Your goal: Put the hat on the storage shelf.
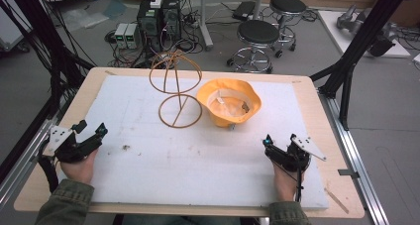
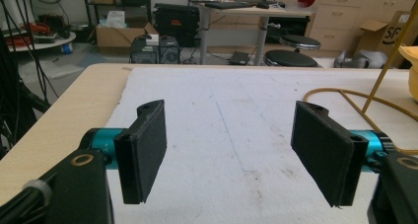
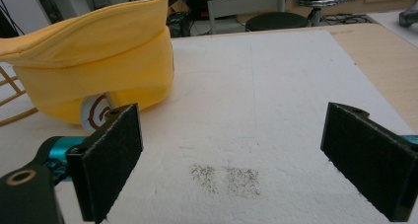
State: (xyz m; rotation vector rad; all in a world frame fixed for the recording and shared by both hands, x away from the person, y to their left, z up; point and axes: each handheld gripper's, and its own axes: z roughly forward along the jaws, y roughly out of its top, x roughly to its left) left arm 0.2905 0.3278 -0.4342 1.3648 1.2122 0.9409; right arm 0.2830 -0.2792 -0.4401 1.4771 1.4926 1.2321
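Note:
A yellow bucket hat (image 1: 229, 103) lies upside down on the white foam mat (image 1: 148, 150), its pale lining facing up; in the right gripper view the hat (image 3: 98, 61) sits at the upper left. Left of it stands a gold wire hat stand (image 1: 176, 88), whose base ring (image 2: 345, 98) reaches into the left gripper view at the right. My left gripper (image 1: 91, 128) rests near the mat's left edge, jaws wide apart with nothing between them. My right gripper (image 1: 280, 139) rests near the front right, open and empty, a little in front of the hat.
The mat covers most of a wooden table (image 1: 317, 101). Small dark specks (image 3: 226, 178) mark the mat ahead of the right gripper. Two black stools (image 1: 257, 34), computer boxes (image 1: 158, 17) and cables stand on the floor beyond the far edge. Black frame posts (image 1: 361, 36) rise at the right.

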